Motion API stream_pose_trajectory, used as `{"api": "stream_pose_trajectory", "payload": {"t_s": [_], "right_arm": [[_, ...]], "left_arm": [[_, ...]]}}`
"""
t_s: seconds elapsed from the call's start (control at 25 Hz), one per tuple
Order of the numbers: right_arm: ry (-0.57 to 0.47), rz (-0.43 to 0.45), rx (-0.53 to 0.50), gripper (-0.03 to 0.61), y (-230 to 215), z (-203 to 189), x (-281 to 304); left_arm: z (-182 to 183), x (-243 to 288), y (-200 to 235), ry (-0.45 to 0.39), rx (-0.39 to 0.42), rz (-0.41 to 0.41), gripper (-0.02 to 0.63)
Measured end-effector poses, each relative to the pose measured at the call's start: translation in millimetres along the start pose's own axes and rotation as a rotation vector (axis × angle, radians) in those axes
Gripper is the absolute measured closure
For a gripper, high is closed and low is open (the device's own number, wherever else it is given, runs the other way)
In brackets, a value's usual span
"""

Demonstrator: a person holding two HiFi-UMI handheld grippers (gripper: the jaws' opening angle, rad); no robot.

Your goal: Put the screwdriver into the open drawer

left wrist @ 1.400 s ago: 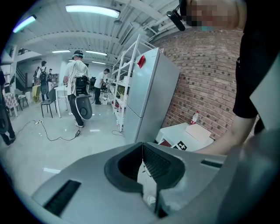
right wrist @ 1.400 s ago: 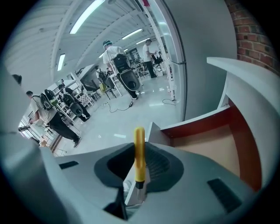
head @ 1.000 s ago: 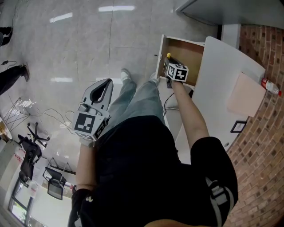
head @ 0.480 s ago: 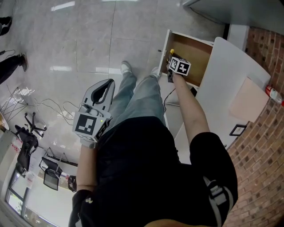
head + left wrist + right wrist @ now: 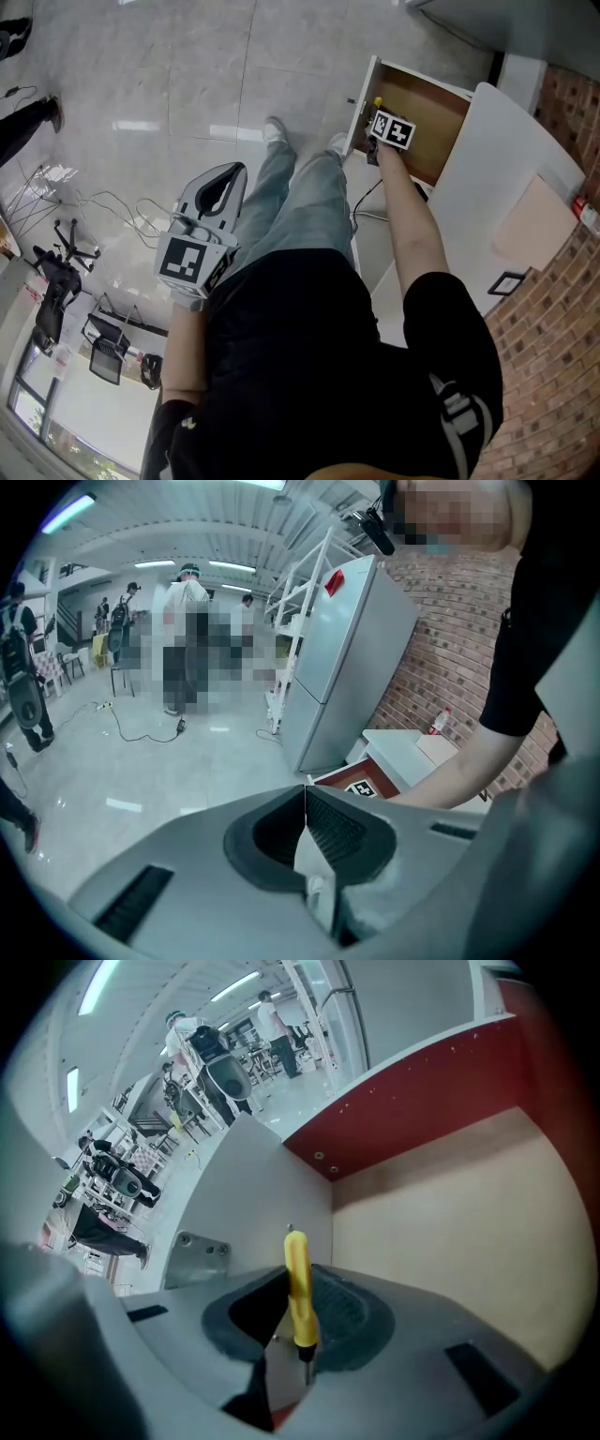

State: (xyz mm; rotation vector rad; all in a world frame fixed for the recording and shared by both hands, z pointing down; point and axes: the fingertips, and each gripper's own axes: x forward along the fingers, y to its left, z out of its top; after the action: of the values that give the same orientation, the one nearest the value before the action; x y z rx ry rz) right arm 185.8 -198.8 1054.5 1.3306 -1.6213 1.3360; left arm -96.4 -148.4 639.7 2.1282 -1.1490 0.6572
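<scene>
The screwdriver (image 5: 297,1265) has a yellow handle and stands upright between the pads of my right gripper (image 5: 300,1283), which is shut on it. In the head view that right gripper (image 5: 379,117) reaches down into the open drawer (image 5: 441,141) beside the white desk, with the yellow handle tip (image 5: 378,101) showing near the drawer's front panel. In the right gripper view the drawer's tan bottom (image 5: 459,1241) and white front wall (image 5: 253,1204) lie just beyond the jaws. My left gripper (image 5: 228,175) hangs beside the person's left leg, away from the drawer. Its jaws (image 5: 305,794) meet, with nothing between them.
A white desk top (image 5: 511,159) with a tan sheet (image 5: 534,220) borders a brick wall (image 5: 553,328). Cables (image 5: 112,211) and chair bases (image 5: 66,258) lie on the tiled floor at the left. A tall white cabinet (image 5: 342,658) and distant people appear in the left gripper view.
My right gripper has sunk lower into the drawer with the screwdriver still in it. The left gripper has dropped a little beside the leg.
</scene>
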Motion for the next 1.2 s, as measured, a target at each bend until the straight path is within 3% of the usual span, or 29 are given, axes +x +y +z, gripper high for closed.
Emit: {"api": "stream_pose_trajectory", "payload": {"t_s": [0.52, 0.96, 1.2], "right_arm": [[0.049, -0.023, 0.044, 0.497, -20, -13, 20], [0.079, -0.033, -0.006, 0.446, -17, -12, 9], [0.049, -0.052, -0.042, 0.468, -12, -7, -20]], "left_arm": [[-15, 6, -1, 0.033, -0.009, 0.009, 0.609], [-8, 2, -8, 0.014, -0.003, 0.006, 0.609], [3, -4, -19, -0.014, 0.011, 0.002, 0.609]]}}
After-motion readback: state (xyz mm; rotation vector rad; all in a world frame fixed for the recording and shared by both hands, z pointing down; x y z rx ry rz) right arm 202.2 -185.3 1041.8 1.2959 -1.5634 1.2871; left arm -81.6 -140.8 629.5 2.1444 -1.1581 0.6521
